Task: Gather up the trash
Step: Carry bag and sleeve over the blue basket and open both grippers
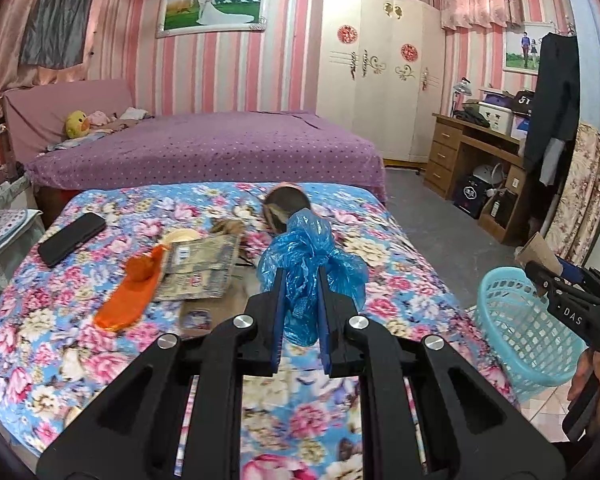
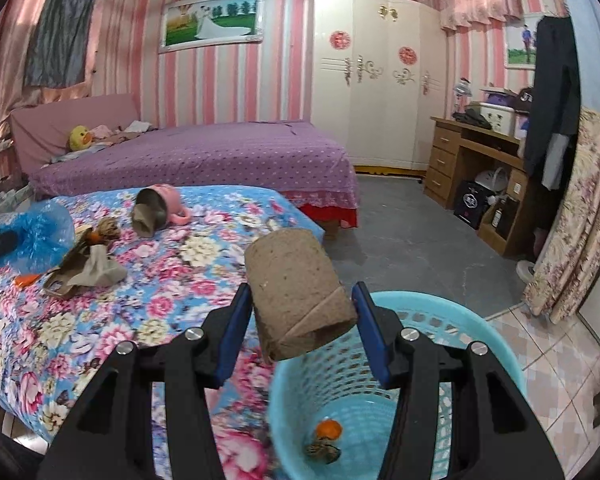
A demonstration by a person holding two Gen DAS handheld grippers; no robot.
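Blue bag (image 1: 306,256), one cardboard tube (image 2: 296,296)

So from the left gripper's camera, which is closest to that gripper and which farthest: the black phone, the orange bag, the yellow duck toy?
From the left gripper, which is shut on the blue plastic bag:
1. Orange bag, on the floral bedspread to its left.
2. Black phone, farther left and back on the same bed.
3. Yellow duck toy, far back left on the purple bed.

pink cup (image 1: 286,190): blue plastic bag (image 1: 312,256) is hiding most of it
basket scraps (image 2: 323,449): too small to tell
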